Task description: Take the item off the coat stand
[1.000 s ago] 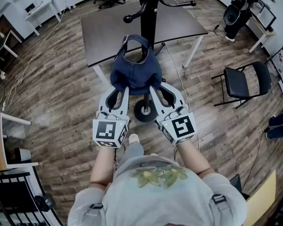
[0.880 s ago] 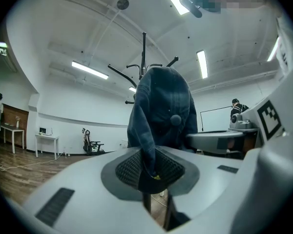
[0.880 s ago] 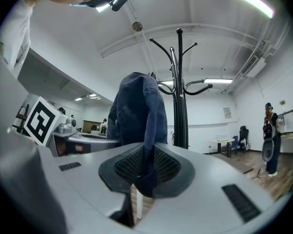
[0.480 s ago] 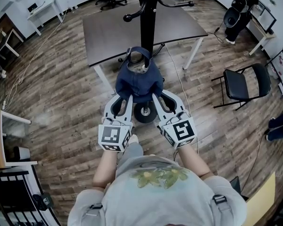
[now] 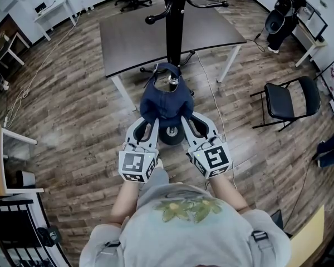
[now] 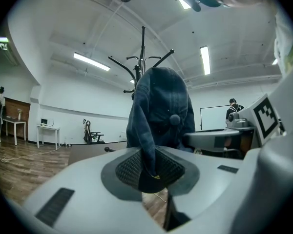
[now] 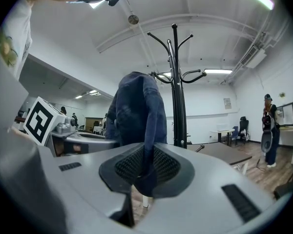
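While both grippers stood side by side close in front of the person, the table (image 5: pixel 133 38) spread well beyond the fingers. The coat stand (image 5: pixel 173 21) rose between the table and the fingers, with its pole straight ahead of the fingertips and its hooks above and behind what they held. A folding chair (image 5: pixel 284 100) stood well off to the right of the right fingers, out of the way.

The cap (image 5: pixel 166 100), dark blue denim, hung just ahead of and above the fingers, on the near side of the pole. It looked clear of the hooks, though how close its crown sat to them could not be told. Its lower edge ran crosswise from one gripper to the other, so neither hand was nearer. The left gripper (image 5: pixel 149 124) was clamped on the left part of that edge and the right gripper (image 5: pixel 185 122) on the right part, with cloth pinched between the pads in each gripper view.

By my judgement the coming move turned on one fact: the pole lay beyond the cap. Drawing the fingers back toward the person should therefore carry it free, with only the hooks behind it to snag.
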